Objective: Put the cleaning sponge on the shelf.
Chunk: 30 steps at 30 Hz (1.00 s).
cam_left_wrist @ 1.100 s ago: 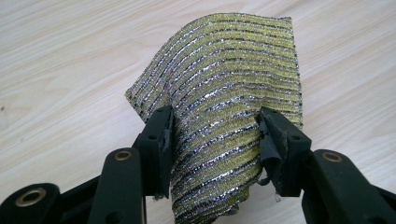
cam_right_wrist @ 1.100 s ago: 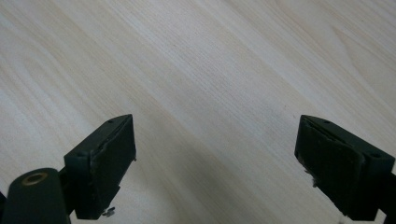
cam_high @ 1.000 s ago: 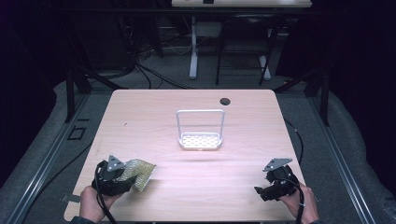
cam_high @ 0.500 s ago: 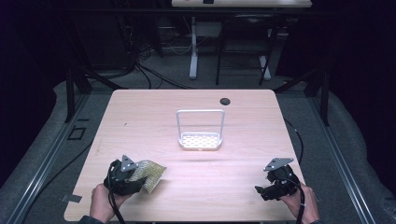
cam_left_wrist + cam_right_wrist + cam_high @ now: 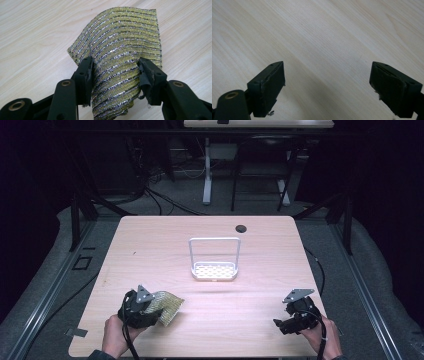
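A yellow and silver striped scouring pad (image 5: pixel 120 50) is pinched between the two black jaws of my left gripper (image 5: pixel 115 72), which is shut on it. In the high view the same pad (image 5: pixel 167 305) sticks out to the right of the left gripper (image 5: pixel 150 312) near the table's front left. My right gripper (image 5: pixel 281 326) rests near the front right edge, held in a hand. In the right gripper view its jaws (image 5: pixel 327 85) stand wide open over bare wood with nothing between them.
A small white wire rack (image 5: pixel 214 270) with a perforated base and an upright frame stands at the table's middle. A dark round cable hole (image 5: pixel 241 228) sits near the far edge. Cables and table legs lie on the floor beyond.
My left gripper has carried the pad to the right along the front of the table. The right gripper has stayed where it was.
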Each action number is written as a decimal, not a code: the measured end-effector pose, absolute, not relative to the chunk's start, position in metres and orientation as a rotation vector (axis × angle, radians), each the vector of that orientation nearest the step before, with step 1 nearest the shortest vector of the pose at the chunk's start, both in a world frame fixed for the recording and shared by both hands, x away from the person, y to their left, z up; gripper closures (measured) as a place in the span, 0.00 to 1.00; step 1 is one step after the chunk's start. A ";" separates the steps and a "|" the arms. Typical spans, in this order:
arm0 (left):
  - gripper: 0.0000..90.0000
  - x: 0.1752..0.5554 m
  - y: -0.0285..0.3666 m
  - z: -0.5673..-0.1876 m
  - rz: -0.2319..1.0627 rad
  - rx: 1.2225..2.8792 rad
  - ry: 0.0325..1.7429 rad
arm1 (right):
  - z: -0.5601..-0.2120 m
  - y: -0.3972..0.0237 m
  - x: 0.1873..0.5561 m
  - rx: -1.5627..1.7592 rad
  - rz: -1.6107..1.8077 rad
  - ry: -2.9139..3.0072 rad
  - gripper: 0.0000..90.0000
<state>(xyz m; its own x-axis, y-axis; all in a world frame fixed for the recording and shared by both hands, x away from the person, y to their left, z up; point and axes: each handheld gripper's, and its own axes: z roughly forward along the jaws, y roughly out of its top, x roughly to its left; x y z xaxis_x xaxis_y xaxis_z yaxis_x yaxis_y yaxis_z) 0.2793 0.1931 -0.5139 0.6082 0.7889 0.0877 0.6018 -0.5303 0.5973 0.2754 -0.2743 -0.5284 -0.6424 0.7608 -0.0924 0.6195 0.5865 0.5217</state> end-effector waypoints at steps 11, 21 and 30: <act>0.55 0.282 0.179 -0.513 0.463 2.322 1.058 | -0.528 -0.274 0.275 1.121 0.658 2.505 0.14; 0.55 0.283 0.166 -0.509 0.451 2.330 1.017 | -0.529 -0.273 0.275 1.121 0.652 2.511 0.15; 0.55 0.287 0.157 -0.509 0.447 2.334 0.994 | -0.531 -0.273 0.276 1.126 0.648 2.520 0.15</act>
